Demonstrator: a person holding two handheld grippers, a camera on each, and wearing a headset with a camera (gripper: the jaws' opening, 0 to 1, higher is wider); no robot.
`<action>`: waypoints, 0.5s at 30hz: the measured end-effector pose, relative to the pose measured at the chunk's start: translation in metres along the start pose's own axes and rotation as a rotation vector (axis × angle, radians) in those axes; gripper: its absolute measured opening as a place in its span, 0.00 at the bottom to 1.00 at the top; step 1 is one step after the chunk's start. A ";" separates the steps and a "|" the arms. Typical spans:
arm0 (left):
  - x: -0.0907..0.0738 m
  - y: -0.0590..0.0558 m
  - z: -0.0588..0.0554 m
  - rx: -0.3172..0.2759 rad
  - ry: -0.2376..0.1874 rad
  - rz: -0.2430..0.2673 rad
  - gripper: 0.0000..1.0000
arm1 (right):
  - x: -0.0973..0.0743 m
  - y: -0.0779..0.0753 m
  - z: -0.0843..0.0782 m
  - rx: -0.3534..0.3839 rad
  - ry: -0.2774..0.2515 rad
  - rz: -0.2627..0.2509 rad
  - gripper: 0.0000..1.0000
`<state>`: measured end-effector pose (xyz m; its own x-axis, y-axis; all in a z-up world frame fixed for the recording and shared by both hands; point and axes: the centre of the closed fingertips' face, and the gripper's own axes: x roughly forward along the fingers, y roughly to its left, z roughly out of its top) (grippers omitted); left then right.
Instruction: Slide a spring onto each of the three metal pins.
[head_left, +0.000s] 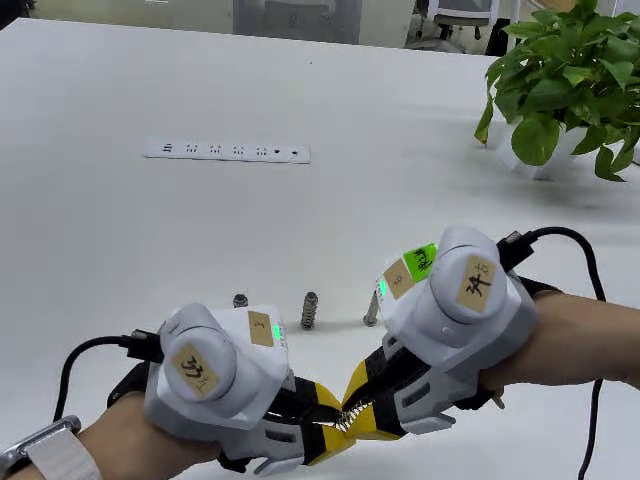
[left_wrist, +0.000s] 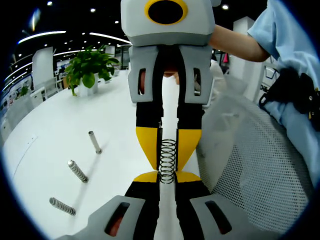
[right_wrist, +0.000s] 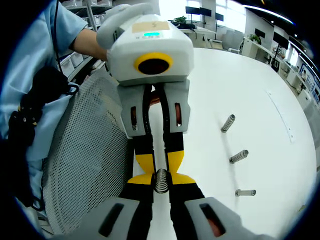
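Note:
A small steel spring (head_left: 346, 418) is held above the table's near edge, where the yellow tips of both grippers meet. My left gripper (left_wrist: 167, 179) is shut on its near end. My right gripper (right_wrist: 161, 182) is shut on the other end. In the head view the left gripper (head_left: 330, 427) comes in from the left and the right gripper (head_left: 358, 408) from the right. Three upright pins stand in a row just beyond. The left pin (head_left: 240, 300) and the middle pin (head_left: 310, 310) each carry a spring. The right pin (head_left: 372, 308) is bare.
A white power strip (head_left: 226, 151) lies farther back on the white table (head_left: 120, 230). A potted green plant (head_left: 560, 80) stands at the far right. A mesh chair back (left_wrist: 250, 165) is close behind the grippers, by the person's body.

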<state>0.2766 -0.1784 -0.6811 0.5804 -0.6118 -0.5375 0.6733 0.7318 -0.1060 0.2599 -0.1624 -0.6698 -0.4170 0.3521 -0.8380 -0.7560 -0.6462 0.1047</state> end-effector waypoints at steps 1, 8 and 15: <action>0.000 0.000 0.000 -0.002 -0.002 0.003 0.10 | 0.000 0.000 0.000 0.000 -0.001 -0.001 0.12; -0.002 0.003 0.000 -0.033 -0.010 0.016 0.11 | 0.000 -0.002 0.003 -0.008 -0.002 0.001 0.12; -0.006 0.010 -0.008 -0.061 -0.022 0.060 0.15 | -0.003 -0.008 0.009 -0.009 -0.035 -0.007 0.12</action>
<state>0.2766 -0.1652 -0.6855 0.6292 -0.5720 -0.5263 0.6083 0.7839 -0.1247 0.2629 -0.1518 -0.6635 -0.4293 0.3803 -0.8192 -0.7544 -0.6496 0.0938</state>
